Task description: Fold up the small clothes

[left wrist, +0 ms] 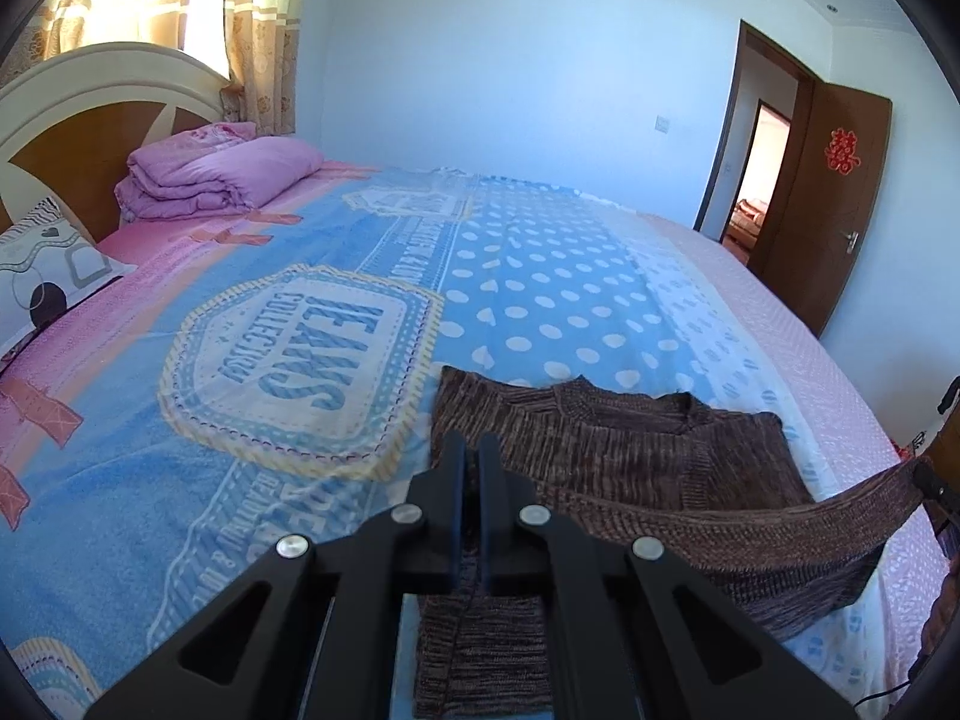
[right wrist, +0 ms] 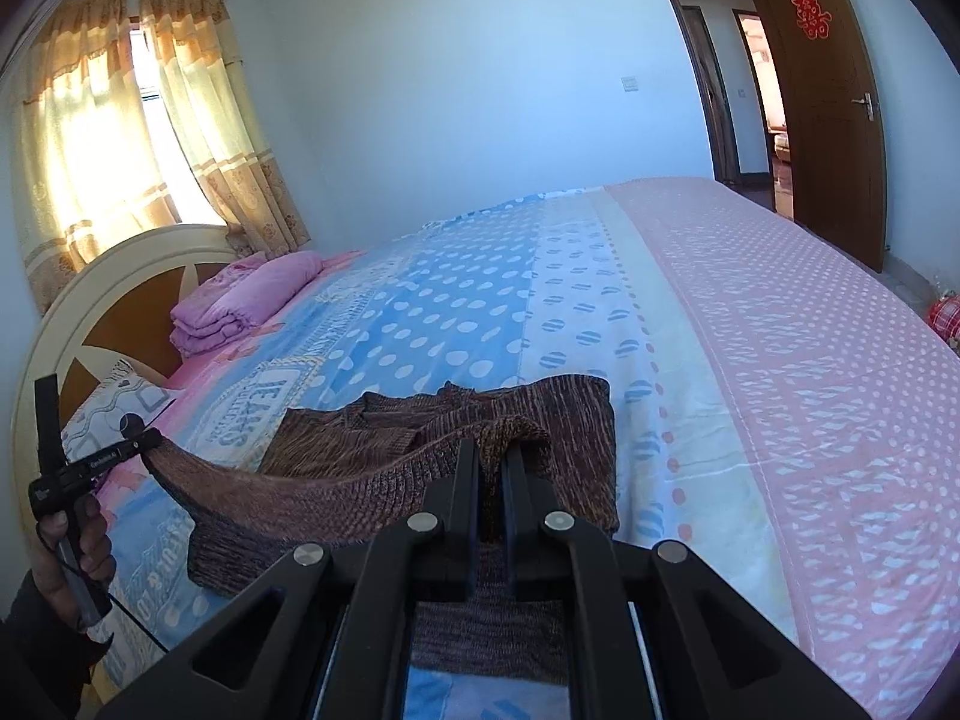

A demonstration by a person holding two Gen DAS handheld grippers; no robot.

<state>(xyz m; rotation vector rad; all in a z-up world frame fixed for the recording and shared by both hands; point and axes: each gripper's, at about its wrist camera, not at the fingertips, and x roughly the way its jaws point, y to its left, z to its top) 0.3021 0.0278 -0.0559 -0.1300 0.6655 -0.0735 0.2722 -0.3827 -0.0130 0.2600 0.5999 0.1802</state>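
Nearest to the cameras, both grippers are closed on the same garment. The left gripper pinches one corner of the brown knitted sweater between its fingers, and the right gripper pinches the other corner of the same edge. The knit hangs between them as a sagging band, lifted off the bed. In the right wrist view the left gripper shows at the side, held by the person's hand.

The rest of the sweater lies flat on the blue blanket, with the collar toward the far side. I judge that the step in hand is the fold of the lower hem over the body of the sweater. The next move calls for both hands to carry the edge forward together, at the same height, so the hem lands straight near the collar; only then should the fingers release.

Farther away, the blanket covers a wide bed with a pink sheet. A patterned pillow and a folded purple quilt lie near the headboard. Behind are yellow curtains, a plain white wall, and a brown door standing open.
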